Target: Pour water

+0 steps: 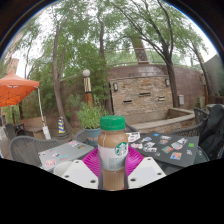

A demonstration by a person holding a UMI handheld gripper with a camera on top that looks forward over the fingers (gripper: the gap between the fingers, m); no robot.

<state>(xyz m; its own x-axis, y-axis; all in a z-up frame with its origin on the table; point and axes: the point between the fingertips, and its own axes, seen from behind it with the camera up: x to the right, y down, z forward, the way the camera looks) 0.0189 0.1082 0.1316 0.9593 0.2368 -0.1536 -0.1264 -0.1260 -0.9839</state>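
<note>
- Gripping the bottle (113, 152), the gripper (112, 163) has both fingers closed against its sides, the magenta pads (93, 162) pressed to the glass.
- The bottle stands upright between the fingers, brownish, with a green-and-white label and a cap (113, 123) on top; its base is cut off from view.
- Just beyond, a table (190, 150) strewn with papers and cards spreads to the right, a wire chair (28, 150) to the left.
- Farther off stand a stone wall (142, 95), an orange umbrella (14, 88) at far left, and trees.
- The step in hand looks like carrying the held bottle toward a pour.
- Next, a receiving vessel is needed; none can be made out, and the cap probably has to come off first.
- Liquid level is hard to judge.
</note>
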